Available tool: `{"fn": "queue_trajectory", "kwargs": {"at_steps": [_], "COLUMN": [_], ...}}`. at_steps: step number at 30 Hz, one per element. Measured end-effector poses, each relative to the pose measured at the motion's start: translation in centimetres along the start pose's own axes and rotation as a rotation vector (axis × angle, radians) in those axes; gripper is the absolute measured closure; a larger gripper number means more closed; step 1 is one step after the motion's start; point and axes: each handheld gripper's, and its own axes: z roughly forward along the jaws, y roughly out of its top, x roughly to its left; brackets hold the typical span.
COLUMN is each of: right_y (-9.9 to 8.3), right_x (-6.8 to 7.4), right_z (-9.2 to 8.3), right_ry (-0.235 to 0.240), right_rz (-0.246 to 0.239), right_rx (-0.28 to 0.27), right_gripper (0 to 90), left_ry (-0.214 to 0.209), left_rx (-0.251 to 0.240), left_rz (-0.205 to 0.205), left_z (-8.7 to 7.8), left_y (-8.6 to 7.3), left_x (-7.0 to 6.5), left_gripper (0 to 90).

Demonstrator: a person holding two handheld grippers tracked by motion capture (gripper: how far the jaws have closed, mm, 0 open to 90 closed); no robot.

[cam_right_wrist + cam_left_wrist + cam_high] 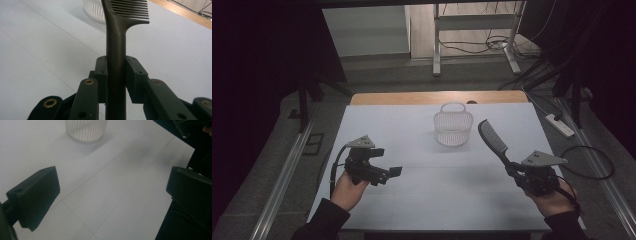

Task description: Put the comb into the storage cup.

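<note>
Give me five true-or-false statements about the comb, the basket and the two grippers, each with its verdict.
1. The right gripper grips the comb by its handle. True.
2. The comb lies inside the basket. False: it is held outside the basket, off to one side of it.
3. The left gripper is open, with nothing between its jaws. True.
4. The basket lies tipped on its side. False: it stands upright on the table.
5. The comb's teeth end points away from the right gripper. True.
</note>
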Motion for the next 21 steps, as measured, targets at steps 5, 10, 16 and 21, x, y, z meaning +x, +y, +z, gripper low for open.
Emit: {"fn": "queue_trajectory", "kwargs": {"at_steps": [5, 10, 16, 21], "right_y": [0.1, 0.2, 0.4, 0.6], "right_x": [0.2, 0.6, 1.3, 1.9], "right_z": [0.0, 0.1, 0.1, 0.1], "right_ry": [0.004, 0.004, 0.012, 0.015], "right_rz": [-0.004, -0.016, -0.038, -0.052], "right_rx": [-0.009, -0.017, -0.03, -0.051], "right_gripper": [72.6, 72.6, 72.6, 72.6], "left_ry": [-0.003, -0.007, -0.018, -0.025], "left_rx": [0.004, 0.003, 0.007, 0.016], "left_rz": [0.007, 0.007, -0.003, 0.01], "left_z": [0.5, 0.9, 1.6, 2.1], "left_y": [0.8, 1.6, 2.6, 3.4], "left_x": [-0.2, -0.2, -0.4, -0.6], "left_gripper": [0.0, 0.0, 0.0, 0.0]}}
